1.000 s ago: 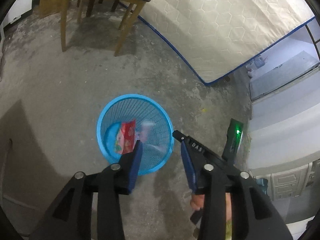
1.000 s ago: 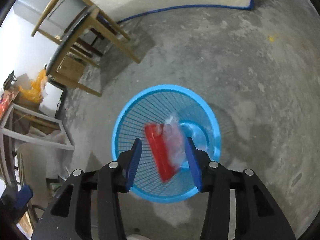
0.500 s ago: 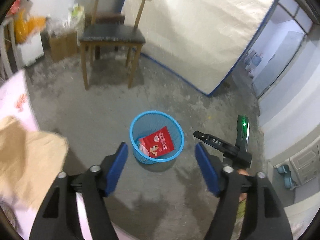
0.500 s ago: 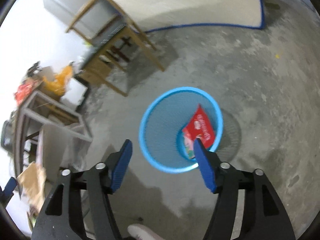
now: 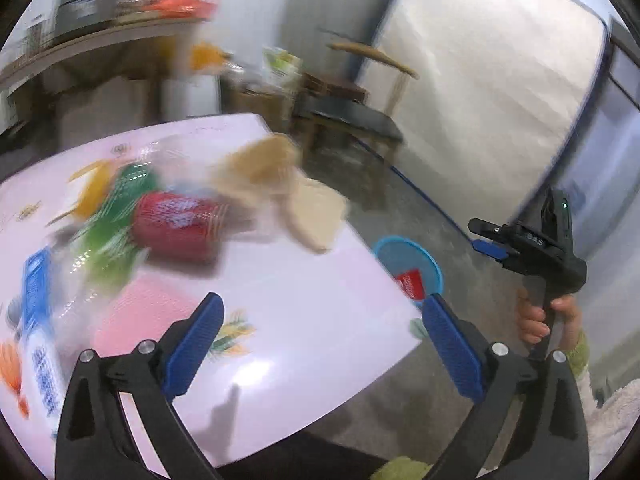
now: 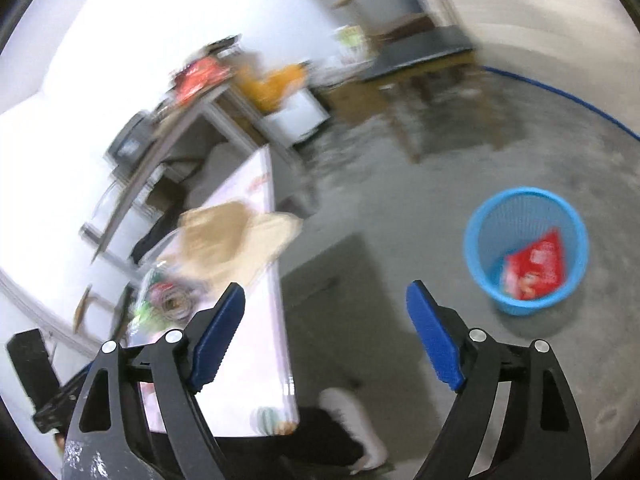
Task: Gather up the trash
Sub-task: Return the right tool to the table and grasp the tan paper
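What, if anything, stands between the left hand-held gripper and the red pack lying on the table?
Nothing visible does. The left hand-held gripper hangs over bare tablecloth on the table with its jaws opening and empty, and the red pack lies beyond across clear cloth. Green wrappers sit beside it, tan paper behind; blur hides detail.

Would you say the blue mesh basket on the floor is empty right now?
No, the blue mesh basket holds a red snack packet leaning against its inner wall.
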